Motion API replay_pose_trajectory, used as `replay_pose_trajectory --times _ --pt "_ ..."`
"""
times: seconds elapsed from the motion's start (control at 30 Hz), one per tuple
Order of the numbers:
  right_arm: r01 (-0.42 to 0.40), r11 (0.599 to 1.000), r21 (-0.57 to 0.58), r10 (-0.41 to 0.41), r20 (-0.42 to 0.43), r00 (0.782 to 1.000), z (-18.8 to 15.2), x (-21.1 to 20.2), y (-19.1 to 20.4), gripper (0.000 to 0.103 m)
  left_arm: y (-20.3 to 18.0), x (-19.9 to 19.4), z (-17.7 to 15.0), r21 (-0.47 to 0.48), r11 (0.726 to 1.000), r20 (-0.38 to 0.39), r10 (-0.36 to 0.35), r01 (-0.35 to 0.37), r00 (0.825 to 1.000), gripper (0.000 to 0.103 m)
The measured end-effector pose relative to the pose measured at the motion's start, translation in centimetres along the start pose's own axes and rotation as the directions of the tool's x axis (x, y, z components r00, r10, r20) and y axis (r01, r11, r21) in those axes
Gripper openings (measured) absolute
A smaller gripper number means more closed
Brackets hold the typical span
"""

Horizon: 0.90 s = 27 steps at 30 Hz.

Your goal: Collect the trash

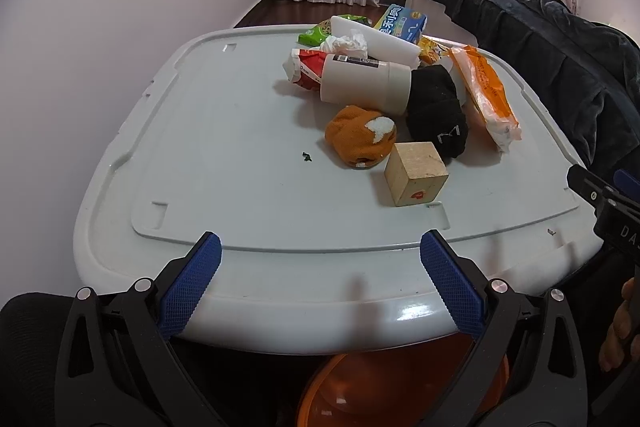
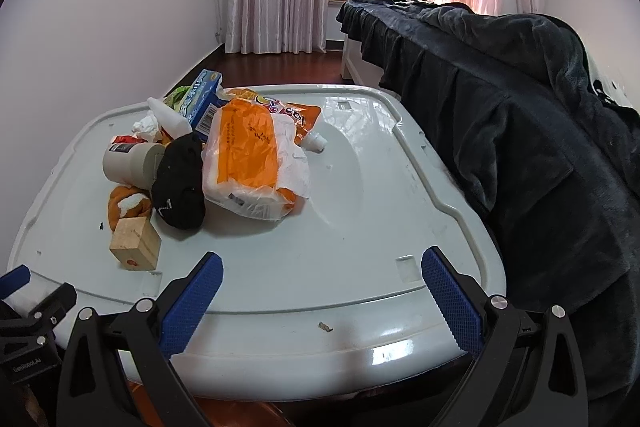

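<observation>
A heap of items lies on a white plastic lid (image 1: 224, 147) (image 2: 360, 187): a crumpled tissue (image 1: 346, 43) (image 2: 146, 125), a white canister (image 1: 364, 83) (image 2: 128, 159), an orange tissue pack (image 1: 486, 95) (image 2: 248, 155), a red wrapper (image 1: 306, 65), a green wrapper (image 1: 320, 33), a blue box (image 1: 402, 23) (image 2: 202, 101), a black sock (image 1: 438, 111) (image 2: 180, 183), an orange sock (image 1: 360, 137) (image 2: 126, 205), a wooden block (image 1: 416, 173) (image 2: 136, 245). My left gripper (image 1: 320, 247) is open and empty at the lid's near edge. My right gripper (image 2: 322, 267) is open and empty too.
An orange bin (image 1: 400, 387) sits below the lid's near edge. A bed under a dark blanket (image 2: 500, 99) runs along the right side. A white wall (image 1: 120, 7) is on the left. Curtains and a window stand at the back.
</observation>
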State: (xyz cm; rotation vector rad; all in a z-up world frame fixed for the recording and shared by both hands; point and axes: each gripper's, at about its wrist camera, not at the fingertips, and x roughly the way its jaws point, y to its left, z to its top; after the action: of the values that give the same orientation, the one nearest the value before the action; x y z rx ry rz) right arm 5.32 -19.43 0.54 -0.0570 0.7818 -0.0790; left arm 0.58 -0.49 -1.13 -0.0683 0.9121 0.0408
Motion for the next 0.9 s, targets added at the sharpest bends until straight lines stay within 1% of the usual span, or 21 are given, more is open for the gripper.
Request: replay_pose_trajectory --times 0.17,0.53,0.9 --pt "0.013 1.000 -0.018 -0.013 -0.003 1.000 0.00 0.20 0.44 0.098 -0.06 0.33 0.03 -0.001 1.000 -0.010 -0.004 0.004 1.000 0.097" --pt "0.023 1.000 -0.003 -0.023 -0.009 1.000 -0.03 0.19 0.44 0.098 0.21 0.51 0.04 -0.016 1.000 -0.019 -0.005 0.005 1.000 0.097" --pt "0.024 1.000 0.001 -0.024 -0.012 1.000 -0.03 0.33 0.40 0.098 0.15 0.63 0.07 -0.009 1.000 -0.022 -0.002 0.002 1.000 0.097"
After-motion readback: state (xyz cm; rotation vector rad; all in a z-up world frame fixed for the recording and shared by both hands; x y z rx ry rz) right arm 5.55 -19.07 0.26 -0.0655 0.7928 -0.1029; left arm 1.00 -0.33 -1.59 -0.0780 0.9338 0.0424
